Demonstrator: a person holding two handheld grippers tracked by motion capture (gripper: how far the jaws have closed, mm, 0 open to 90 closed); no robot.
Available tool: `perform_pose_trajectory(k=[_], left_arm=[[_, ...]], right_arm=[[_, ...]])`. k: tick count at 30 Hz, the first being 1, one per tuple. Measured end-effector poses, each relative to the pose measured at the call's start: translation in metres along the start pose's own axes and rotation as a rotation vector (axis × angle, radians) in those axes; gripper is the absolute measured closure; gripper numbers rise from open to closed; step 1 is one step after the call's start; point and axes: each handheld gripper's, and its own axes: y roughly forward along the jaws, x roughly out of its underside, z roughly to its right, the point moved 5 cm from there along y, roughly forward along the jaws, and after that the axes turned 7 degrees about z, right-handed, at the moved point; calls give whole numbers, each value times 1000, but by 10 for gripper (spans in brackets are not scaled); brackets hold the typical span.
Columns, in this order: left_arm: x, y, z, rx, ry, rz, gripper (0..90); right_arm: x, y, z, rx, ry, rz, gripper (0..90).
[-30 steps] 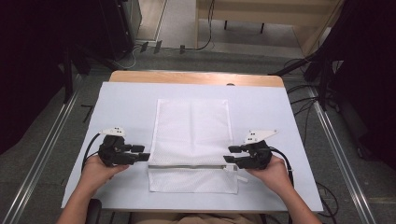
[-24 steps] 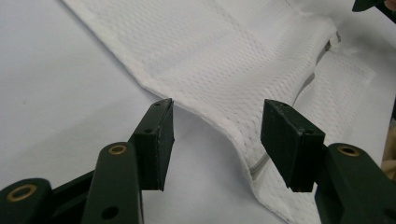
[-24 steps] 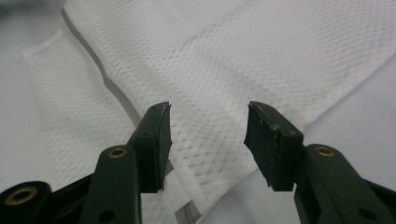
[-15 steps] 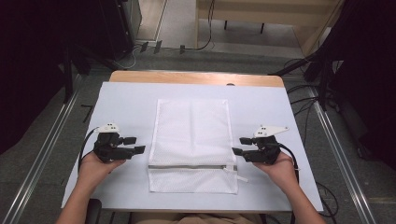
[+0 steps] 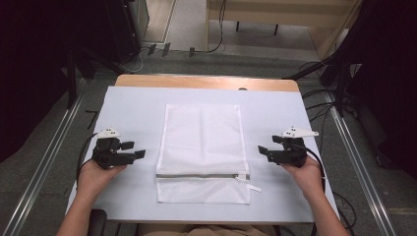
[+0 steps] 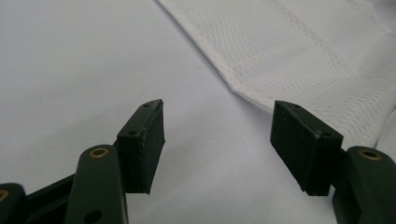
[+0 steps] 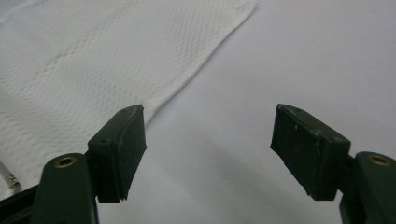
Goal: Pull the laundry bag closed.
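A white mesh laundry bag (image 5: 202,142) lies flat in the middle of the white table (image 5: 133,103), its zipper (image 5: 196,174) running across near the front and the pull tab (image 5: 253,187) at its right end. My left gripper (image 5: 135,150) sits on the table left of the bag, open, with a gap to the bag's edge. My right gripper (image 5: 264,153) rests to the right of the bag, also open. Both pairs of jaws have just been opening with nothing between them. The left gripper (image 6: 217,112) faces the bag's edge (image 6: 303,51). The right gripper (image 7: 208,114) faces the bag (image 7: 107,56).
The table's wooden far edge (image 5: 206,82) shows beyond the white cover. Metal rails (image 5: 44,162) run along the floor on both sides, with cables (image 5: 319,93) at the right. Bare white surface lies around the bag on all sides.
Both grippers have drawn outward from the bag's side edges near the zipper, the right one farther, and their jaws have opened. The bag stays flat where it was.
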Motion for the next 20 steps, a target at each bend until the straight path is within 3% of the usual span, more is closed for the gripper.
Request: perform_pose_trajectory(k=[2, 5, 20], left_arm=[[1, 0, -2, -13, -7, -7, 354], [2, 0, -5, -24, -18, -7, 353], [7, 9, -7, -56, -47, -39, 286]], right_arm=[[1, 1, 3, 17, -8, -1, 255], [3, 1, 4, 0, -5, -12, 195], [7, 3, 11, 10, 20, -40, 204]])
